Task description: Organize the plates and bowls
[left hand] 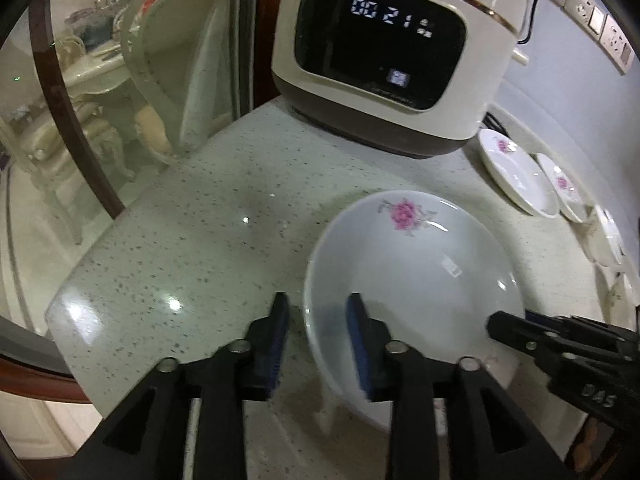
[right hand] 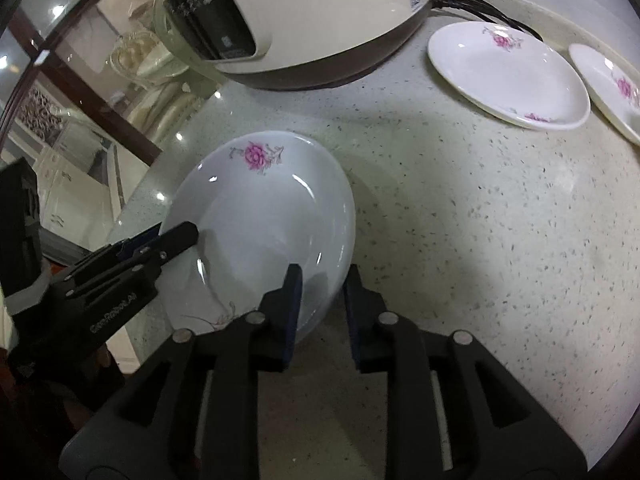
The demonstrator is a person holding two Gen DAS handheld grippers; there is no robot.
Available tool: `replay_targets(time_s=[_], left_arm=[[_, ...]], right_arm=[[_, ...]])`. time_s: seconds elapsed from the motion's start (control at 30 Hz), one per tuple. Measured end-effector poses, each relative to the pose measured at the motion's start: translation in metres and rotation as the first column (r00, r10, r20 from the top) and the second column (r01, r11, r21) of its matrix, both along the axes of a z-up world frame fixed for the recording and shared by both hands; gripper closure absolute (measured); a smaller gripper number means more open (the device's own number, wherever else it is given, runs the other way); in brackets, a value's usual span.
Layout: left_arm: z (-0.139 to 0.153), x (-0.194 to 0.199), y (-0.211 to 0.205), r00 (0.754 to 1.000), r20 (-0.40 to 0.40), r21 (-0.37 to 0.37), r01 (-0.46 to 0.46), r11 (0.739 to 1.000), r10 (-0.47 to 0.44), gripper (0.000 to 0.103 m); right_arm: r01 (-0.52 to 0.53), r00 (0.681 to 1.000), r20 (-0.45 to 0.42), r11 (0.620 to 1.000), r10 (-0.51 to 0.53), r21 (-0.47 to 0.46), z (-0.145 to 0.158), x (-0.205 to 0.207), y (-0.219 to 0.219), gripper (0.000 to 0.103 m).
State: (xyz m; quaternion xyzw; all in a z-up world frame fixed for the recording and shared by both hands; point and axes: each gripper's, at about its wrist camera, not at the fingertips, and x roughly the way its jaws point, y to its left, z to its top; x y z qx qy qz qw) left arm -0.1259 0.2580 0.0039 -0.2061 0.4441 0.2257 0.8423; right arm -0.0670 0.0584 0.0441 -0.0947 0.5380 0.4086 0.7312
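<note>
A white plate with a pink flower [left hand: 412, 264] is between both grippers over the speckled counter; it also shows in the right wrist view [right hand: 260, 216]. My left gripper [left hand: 318, 340] straddles its left rim, one pad inside and one outside, jaws a plate-rim apart. My right gripper [right hand: 322, 304] straddles the opposite rim the same way. The left gripper shows in the right wrist view [right hand: 176, 240], and the right gripper in the left wrist view [left hand: 504, 328]. Two more flowered plates [right hand: 508, 76] [right hand: 612, 84] lie flat at the far right.
A white rice cooker [left hand: 388, 52] with a lit display stands at the back, its cord [right hand: 480, 0] running behind. A glass door [left hand: 100, 100] borders the counter's left edge [left hand: 80, 276]. White bowls [left hand: 608, 236] sit at the far right.
</note>
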Motion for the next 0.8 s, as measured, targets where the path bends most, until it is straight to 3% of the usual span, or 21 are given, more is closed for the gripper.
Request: replay_targets(time_s=[0.03,0.1,0.13,0.5,0.67,0.8], left_arm=[[0.0,0.0,0.001,1.0,0.001,0.001,-0.008,1.0,0.008,0.054],[0.003,-0.001,0.003,1.0,0.008,0.011,-0.024,1.0,0.024,0.044],[0.004,-0.001,0.003,0.999,0.015,0.02,-0.031,0.999,0.031,0.044],[0.043,0.013,-0.025,0.99,0.124,0.151,0.048,0.987,-0.067,0.034],[0.057,0.029,-0.047,0.968,0.172,0.17,0.151,0.974,-0.181,0.02],[0.062,0.044,-0.071,0.939,0.178,0.165,0.265,0.95,-0.293,0.02]], right_arm=[[0.013,1.0,0.01,1.0,-0.013,0.007,0.002,0.001,-0.003,0.07],[0.049,0.999,0.019,0.998,-0.05,0.03,0.008,0.006,-0.012,0.05],[0.071,0.997,0.014,0.996,-0.072,0.053,0.01,0.009,-0.018,0.048],[0.246,0.969,-0.02,0.966,-0.245,0.08,0.013,0.036,-0.066,0.045],[0.34,0.94,-0.029,0.936,-0.339,0.091,0.014,0.054,-0.085,0.045],[0.413,0.911,-0.047,0.905,-0.411,0.097,0.015,0.072,-0.103,0.045]])
